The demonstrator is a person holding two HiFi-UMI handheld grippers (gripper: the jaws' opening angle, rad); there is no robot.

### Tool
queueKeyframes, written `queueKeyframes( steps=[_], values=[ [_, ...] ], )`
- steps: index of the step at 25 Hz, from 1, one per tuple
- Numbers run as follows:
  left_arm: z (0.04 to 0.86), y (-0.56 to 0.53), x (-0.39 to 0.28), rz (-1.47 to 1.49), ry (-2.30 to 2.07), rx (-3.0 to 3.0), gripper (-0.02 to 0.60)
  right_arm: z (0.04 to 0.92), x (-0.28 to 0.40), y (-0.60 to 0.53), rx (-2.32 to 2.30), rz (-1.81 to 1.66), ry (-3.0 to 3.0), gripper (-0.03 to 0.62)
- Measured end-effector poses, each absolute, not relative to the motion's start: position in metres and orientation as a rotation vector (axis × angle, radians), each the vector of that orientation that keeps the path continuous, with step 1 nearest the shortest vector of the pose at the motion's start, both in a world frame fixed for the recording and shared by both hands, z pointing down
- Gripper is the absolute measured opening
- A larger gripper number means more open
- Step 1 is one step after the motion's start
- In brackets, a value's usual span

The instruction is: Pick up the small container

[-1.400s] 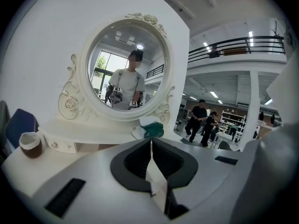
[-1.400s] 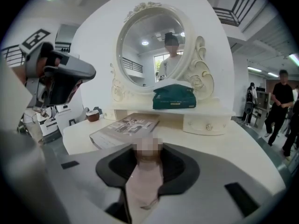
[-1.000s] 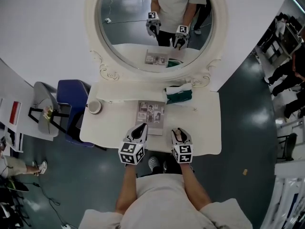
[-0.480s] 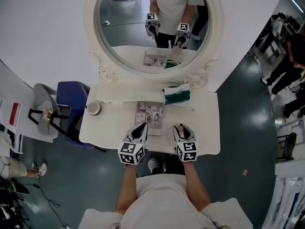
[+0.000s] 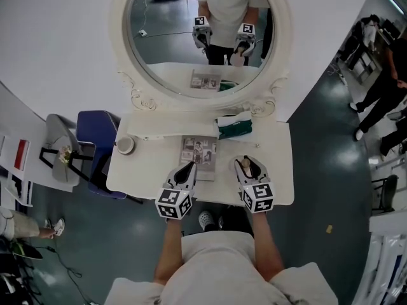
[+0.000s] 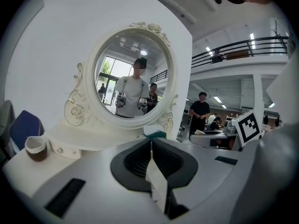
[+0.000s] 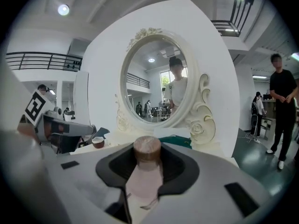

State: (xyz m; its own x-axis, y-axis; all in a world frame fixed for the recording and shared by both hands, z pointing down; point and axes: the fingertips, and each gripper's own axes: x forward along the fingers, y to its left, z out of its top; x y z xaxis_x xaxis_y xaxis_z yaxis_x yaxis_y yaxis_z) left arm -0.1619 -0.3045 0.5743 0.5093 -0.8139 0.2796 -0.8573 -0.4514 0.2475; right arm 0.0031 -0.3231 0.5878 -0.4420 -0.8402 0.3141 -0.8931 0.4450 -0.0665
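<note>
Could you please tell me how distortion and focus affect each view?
Head view: wide-angle, room splays outward around the white oval mirror frame. Left gripper view: fisheye, black corners, black balcony railing bowed. Right gripper view: small brown-lidded container slightly soft.

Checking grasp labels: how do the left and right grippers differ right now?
Left gripper: jaws together, nothing between them. Right gripper: jaws apart, pressed on the small container with the brown cap. In the head view the left gripper overlaps the photo sheet, while the right gripper is over bare table. Both point toward the mirror.
</note>
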Motion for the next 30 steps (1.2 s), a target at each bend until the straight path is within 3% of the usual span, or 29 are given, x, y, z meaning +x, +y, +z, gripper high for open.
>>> queueKeyframes(
  steps=[21,30],
  values=[
    [0.558,-0.305,-0.155,0.163,-1.393,2.437,0.031,0.481,0.004,-0.320,1.454,0.246,-2.640,0.138],
    [0.558,-0.304,-0.160,0.163,-1.406,2.428,0.031,0.489,-0.007,-0.320,1.415,0.278,-2.649,0.138]
  ],
)
